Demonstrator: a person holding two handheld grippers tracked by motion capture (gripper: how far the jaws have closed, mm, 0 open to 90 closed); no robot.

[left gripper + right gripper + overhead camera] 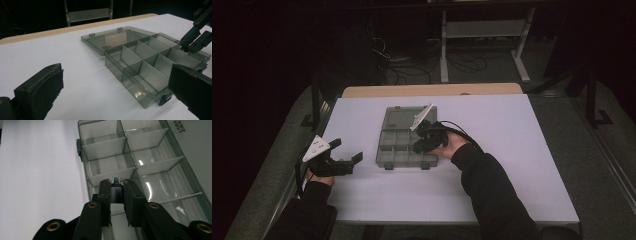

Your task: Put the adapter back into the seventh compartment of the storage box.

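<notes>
The right gripper (117, 192) clamps a small USB adapter (116, 191), plug pointing down, just above the open organizer box's (388, 150) near-right compartments; the open left gripper (346, 151) waits well left.

My white bench (522, 165) sits in a dim room, its far edge a strip of pale wood (432, 90). Beyond that strip, a white-legged frame (484, 30) stands on grey floor (602, 150), with dark cables (412, 67) just left of it.
</notes>
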